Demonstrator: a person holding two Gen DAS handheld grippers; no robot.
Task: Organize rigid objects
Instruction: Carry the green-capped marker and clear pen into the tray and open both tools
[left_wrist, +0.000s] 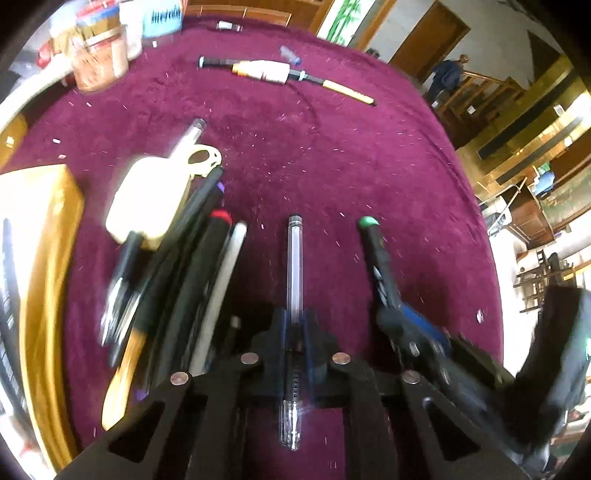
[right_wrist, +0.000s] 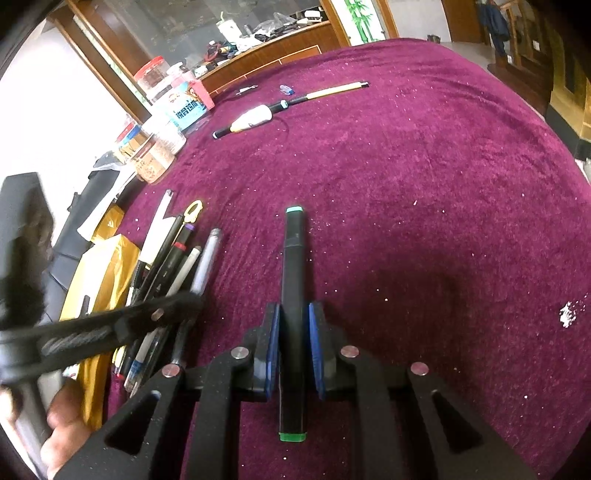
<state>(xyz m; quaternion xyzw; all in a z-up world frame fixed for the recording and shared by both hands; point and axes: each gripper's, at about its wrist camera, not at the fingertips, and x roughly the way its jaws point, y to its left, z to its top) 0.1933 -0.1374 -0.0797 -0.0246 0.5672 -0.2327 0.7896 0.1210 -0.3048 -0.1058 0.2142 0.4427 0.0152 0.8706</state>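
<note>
Left tongs are seen pinching a clear pen between the pads, its barrel running forward along the tongs above the magenta cloth of the bench; the nib end points back toward the camera. Right tongs are clamped on a black marker with green end caps, blue pads pressed against both sides of the barrel.

Left wrist view only: the right tongs and the marker are recorded from the side, at right, blurred. A wooden box is noted at far left, and a cream-coloured object lying against the pile of pens.

Right wrist view only: the left tongs are seen crossing in from the left over the near end of the pile, blurred, with a hand on the grip below. A white speck cluster is noted on the cloth at far right.

Both views: a long brush-like tool lies well apart at the far side, near the jars.
</note>
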